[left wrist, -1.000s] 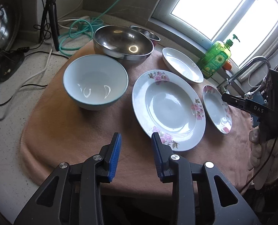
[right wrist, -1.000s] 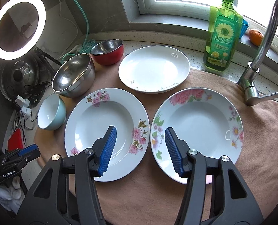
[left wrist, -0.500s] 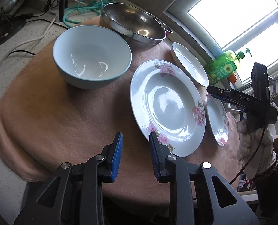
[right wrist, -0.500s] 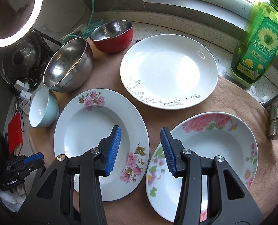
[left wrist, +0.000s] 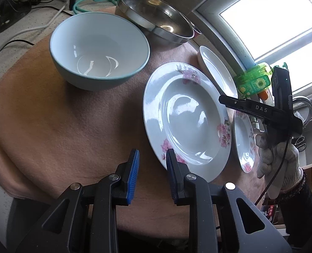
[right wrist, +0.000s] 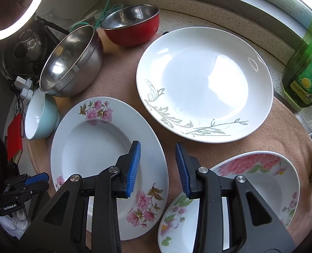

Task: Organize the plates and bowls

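The pink-flowered deep plate (right wrist: 105, 158) lies mid-cloth (left wrist: 56, 130), with a white leaf-patterned plate (right wrist: 204, 84) at its 2 o'clock and a blue bowl (left wrist: 99, 48) at its 9. The right gripper (right wrist: 158, 166) straddles its right rim, jaws just narrowing, pads clear. The left gripper (left wrist: 151, 172) hovers off its near edge, also closing, nothing between.

A broad patch of bare tan felt mat (left wrist: 56, 130) lies open below the pale blue ceramic bowl (left wrist: 99, 48) and left of the pink-flowered deep plate (left wrist: 185, 116). Narrow strips of mat separate that plate from the large white leaf-patterned plate (right wrist: 204, 80) and the rose-patterned plate (right wrist: 259, 181). At the back, the large steel bowl (right wrist: 71, 61) and red-sided steel bowl (right wrist: 132, 25) crowd together, and a green soap bottle (right wrist: 305, 73) blocks the right edge.
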Available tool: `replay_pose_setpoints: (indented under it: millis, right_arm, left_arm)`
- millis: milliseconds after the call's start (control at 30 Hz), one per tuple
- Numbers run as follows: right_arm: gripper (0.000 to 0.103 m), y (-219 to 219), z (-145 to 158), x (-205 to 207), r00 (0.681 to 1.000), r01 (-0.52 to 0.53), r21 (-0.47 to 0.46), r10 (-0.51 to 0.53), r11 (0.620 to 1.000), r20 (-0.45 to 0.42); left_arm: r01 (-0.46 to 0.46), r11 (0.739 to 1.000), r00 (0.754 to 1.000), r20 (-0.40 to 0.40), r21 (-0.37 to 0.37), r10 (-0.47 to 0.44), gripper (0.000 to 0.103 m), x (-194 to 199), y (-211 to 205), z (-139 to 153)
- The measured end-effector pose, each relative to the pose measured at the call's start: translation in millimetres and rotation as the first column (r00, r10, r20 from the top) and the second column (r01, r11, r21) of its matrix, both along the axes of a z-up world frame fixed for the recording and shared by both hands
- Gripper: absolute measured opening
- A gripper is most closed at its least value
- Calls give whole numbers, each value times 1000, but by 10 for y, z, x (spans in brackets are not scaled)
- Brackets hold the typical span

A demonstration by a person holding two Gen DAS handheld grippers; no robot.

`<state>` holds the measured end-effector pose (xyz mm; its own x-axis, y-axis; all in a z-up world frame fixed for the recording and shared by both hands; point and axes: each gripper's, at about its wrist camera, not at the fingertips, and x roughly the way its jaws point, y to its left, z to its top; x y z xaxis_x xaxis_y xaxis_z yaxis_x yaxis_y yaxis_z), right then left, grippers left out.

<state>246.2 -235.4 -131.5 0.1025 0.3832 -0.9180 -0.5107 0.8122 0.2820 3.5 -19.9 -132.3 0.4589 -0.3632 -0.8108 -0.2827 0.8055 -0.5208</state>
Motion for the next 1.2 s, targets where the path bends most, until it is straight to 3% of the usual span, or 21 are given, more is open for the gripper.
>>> replay_pose_setpoints:
  millis: [167,1200]
  right_arm:
    - [31,26,-41,11,1000,-13,6,13,1000,-13]
    - [31,121,-74,-2,998,-42,9,43,999,-55]
  left_arm:
    - [-2,1000,1000,-10,-12,2,21,17,4,-30]
    - [42,999,998,-39,4,-42,16,171,-120,-94]
